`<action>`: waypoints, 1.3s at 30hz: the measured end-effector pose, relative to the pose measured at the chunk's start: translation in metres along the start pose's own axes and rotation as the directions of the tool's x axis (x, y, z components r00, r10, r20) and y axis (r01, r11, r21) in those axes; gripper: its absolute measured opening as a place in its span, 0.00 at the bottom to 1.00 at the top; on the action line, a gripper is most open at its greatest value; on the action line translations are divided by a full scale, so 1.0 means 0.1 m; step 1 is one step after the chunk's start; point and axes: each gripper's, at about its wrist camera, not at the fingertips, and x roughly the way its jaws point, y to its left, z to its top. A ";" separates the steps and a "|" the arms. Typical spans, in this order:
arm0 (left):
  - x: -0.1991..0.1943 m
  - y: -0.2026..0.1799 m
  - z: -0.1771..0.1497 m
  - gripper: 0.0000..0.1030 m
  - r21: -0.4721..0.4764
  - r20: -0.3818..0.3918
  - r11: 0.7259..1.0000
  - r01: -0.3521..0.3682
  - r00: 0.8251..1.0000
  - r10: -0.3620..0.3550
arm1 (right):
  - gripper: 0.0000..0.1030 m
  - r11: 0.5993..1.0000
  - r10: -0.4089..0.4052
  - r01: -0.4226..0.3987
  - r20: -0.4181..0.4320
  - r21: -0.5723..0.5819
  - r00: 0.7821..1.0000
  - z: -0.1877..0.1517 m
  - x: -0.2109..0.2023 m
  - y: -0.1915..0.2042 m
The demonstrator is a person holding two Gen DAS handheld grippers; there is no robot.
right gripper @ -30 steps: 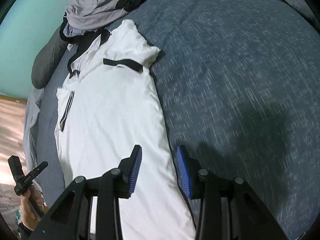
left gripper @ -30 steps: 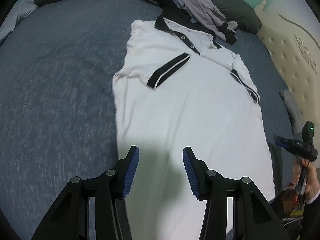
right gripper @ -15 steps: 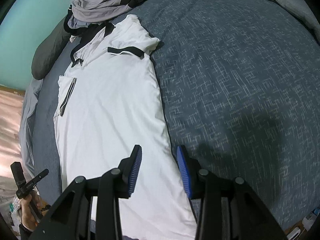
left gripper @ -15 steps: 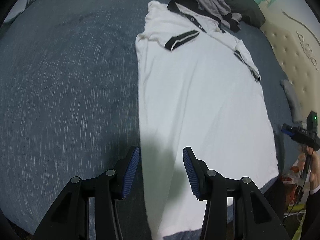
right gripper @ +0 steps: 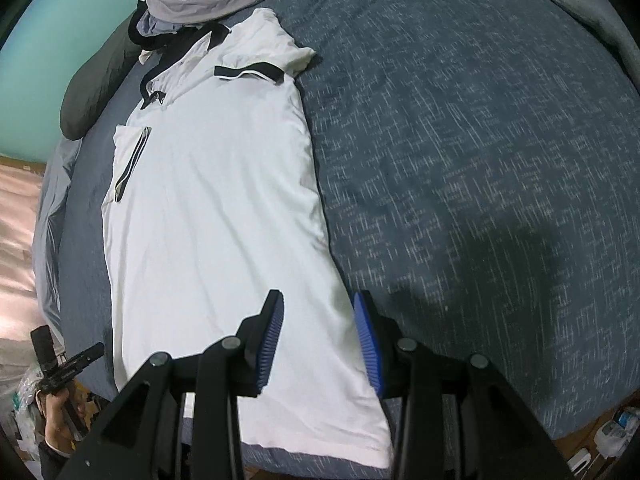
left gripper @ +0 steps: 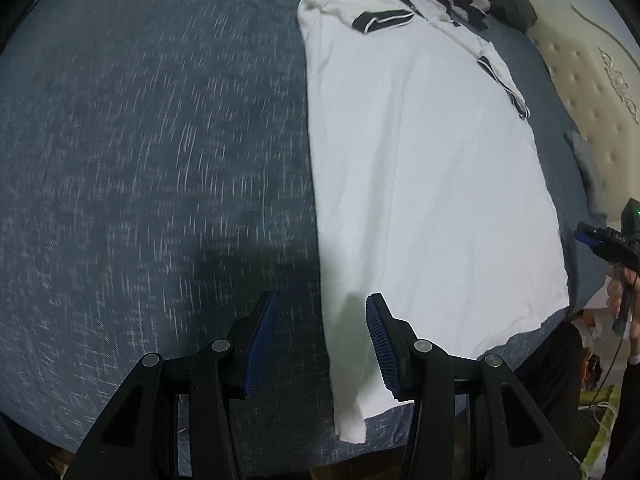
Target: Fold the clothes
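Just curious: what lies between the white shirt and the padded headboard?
In the left wrist view, a strip of dark blue bedspread and a small grey cloth separate the white shirt from the headboard.

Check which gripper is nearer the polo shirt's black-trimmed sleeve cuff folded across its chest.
Neither clearly. Both hang open over the white polo shirt hem end, far from that cuff: left gripper over one side edge, right gripper over the opposite edge.

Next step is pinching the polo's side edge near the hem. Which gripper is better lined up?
Left, probably. The white polo's side edge runs down the middle of the open left gripper's gap. Under the open right gripper the edge sits almost beneath one finger, off-centre.
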 end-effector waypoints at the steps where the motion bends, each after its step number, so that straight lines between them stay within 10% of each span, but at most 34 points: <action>1: 0.01 0.01 -0.02 0.48 0.000 0.000 1.000 0.002 1.000 -0.002 | 0.36 1.000 -0.001 0.001 0.000 0.003 1.000 -0.01 0.00 -0.01; 9: 0.11 0.00 -0.15 0.47 0.019 -0.003 1.000 0.007 1.000 -0.007 | 0.36 1.000 -0.004 0.004 0.011 0.010 1.000 -0.08 -0.07 0.00; 17: 0.15 -0.06 -0.24 0.04 0.057 -0.006 0.998 0.028 1.000 -0.028 | 0.36 1.000 -0.004 0.004 0.013 0.009 1.000 -0.10 -0.08 0.05; 39: 0.05 0.11 -0.45 0.03 -0.069 0.018 0.996 0.064 0.998 -0.063 | 0.38 1.000 -0.003 0.004 -0.030 0.008 1.000 -0.15 0.04 0.04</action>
